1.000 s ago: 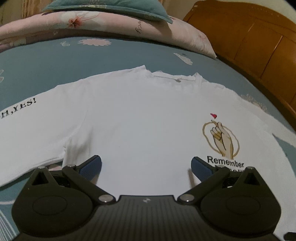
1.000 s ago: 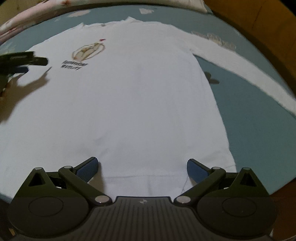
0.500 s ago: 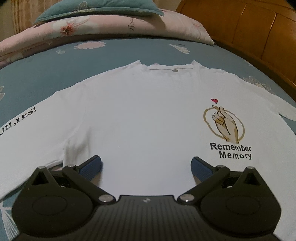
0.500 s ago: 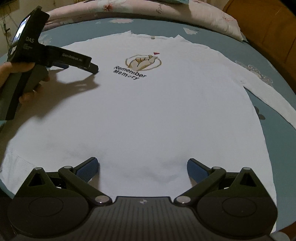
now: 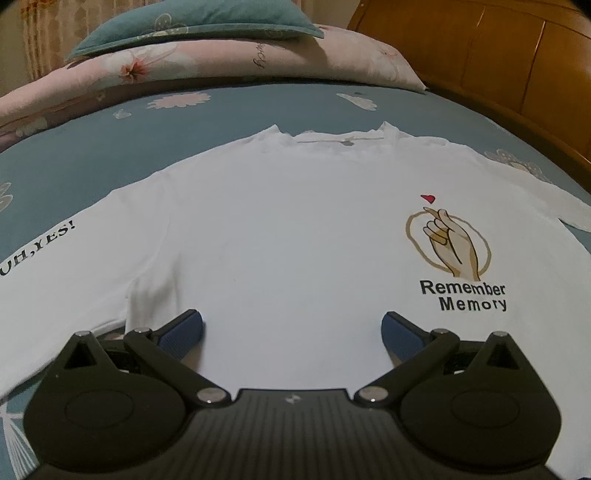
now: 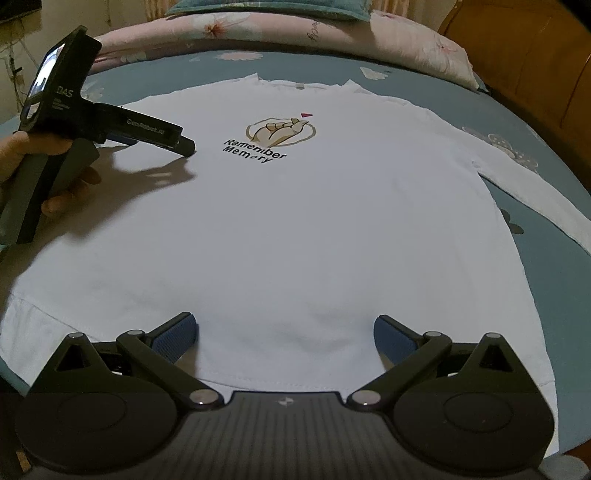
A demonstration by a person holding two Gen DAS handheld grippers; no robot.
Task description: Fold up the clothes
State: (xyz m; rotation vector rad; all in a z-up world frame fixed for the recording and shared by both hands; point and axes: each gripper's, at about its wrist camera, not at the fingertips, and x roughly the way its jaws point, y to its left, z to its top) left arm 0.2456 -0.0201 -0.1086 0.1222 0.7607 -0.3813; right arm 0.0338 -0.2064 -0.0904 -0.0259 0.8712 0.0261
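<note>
Since the earlier frames, both cameras had tilted up a little, so the shirt sat lower in each view and more of the bedding showed along the top. From the left wrist view, the left gripper hung with its blue-padded fingers spread wide and nothing between them, low over the white long-sleeved shirt, which lay flat and face up across the middle of the frame. Its collar pointed toward the top, the hand-and-heart print with "Remember Memory" sat at right, and a sleeve lettered "UH,YES!" ran off the left edge. No containers appeared. The shirt lay on a blue flowered bedsheet; a pink floral quilt and a teal pillow filled the upper part, and a wooden headboard the upper right. From the right wrist view, the right gripper was likewise spread wide and empty, just above the shirt's hem at the bottom. This view alone showed the left gripper from outside, at upper left, held by a hand, its tip close to the shirt beside the print and casting a shadow; it also showed the other sleeve stretched toward the right edge. The lettered sleeve appeared only in the left view.
</note>
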